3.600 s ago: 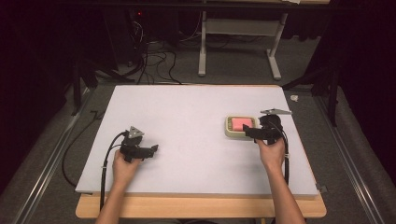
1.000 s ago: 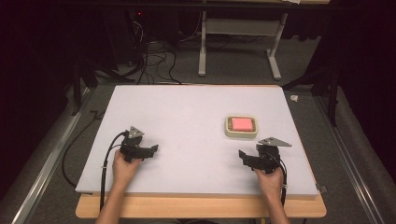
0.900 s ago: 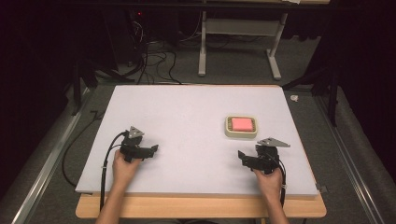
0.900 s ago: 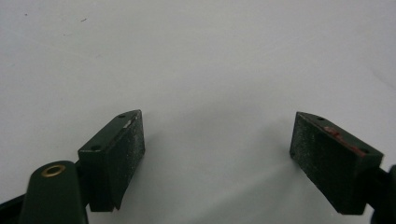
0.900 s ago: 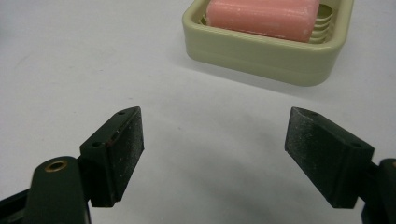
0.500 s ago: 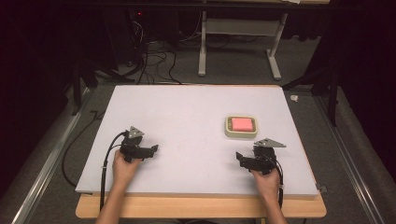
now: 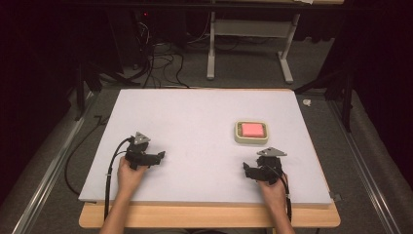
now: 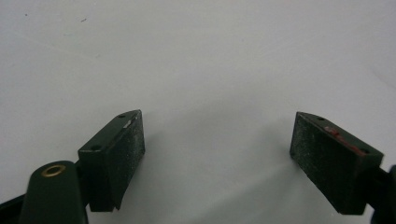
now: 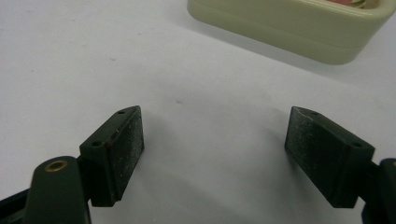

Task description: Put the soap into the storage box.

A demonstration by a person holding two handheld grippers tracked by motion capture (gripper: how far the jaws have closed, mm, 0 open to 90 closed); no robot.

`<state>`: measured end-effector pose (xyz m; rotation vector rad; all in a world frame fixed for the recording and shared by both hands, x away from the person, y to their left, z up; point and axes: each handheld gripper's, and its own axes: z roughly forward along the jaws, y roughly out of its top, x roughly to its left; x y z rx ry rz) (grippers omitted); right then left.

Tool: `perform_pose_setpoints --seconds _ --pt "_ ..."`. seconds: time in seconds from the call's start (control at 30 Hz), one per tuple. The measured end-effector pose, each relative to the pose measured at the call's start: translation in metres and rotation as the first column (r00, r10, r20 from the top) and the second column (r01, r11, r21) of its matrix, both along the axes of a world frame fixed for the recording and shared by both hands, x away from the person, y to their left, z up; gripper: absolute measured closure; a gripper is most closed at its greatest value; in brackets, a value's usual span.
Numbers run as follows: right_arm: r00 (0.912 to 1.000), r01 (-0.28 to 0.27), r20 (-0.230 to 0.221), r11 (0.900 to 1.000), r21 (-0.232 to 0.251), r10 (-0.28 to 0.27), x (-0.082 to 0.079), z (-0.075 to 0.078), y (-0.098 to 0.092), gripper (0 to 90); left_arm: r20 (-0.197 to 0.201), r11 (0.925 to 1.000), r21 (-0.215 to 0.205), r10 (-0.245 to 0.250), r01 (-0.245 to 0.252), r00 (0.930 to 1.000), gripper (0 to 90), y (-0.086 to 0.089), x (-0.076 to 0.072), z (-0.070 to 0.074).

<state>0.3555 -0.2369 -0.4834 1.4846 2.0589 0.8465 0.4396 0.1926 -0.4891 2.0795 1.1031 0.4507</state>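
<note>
In the high view, a white table (image 7: 204,117) carries a cream tray (image 7: 251,132) with a pink pad inside, lying in the right half of the table, nearer the right edge than the left and about midway between the far and near edges. The right gripper (image 7: 249,170) sits near the near right corner, just short of the tray on its near side and apart from it, held from below by a hand (image 7: 273,191). The left gripper (image 7: 158,157) rests toward the near left corner, well apart from the tray, with a black cable trailing off the near edge. In the left gripper view, the left gripper (image 8: 215,144) has its jaws spread wide over bare white table, nothing between them. In the right gripper view, the right gripper (image 9: 213,142) likewise has its jaws wide apart and empty, and the cream tray (image 9: 289,23) lies ahead of them at the top, not touching either jaw.
</note>
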Motion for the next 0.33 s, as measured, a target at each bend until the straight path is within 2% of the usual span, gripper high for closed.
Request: perform_pose_setpoints --seconds 0.33 --pt "1.0 -0.001 0.0 1.0 0.008 0.001 0.0001 -0.0005 -0.0004 19.8 -0.001 1.0 -0.001 0.0 0.0 1.0 18.3 0.0004 0.0001 0.0001"
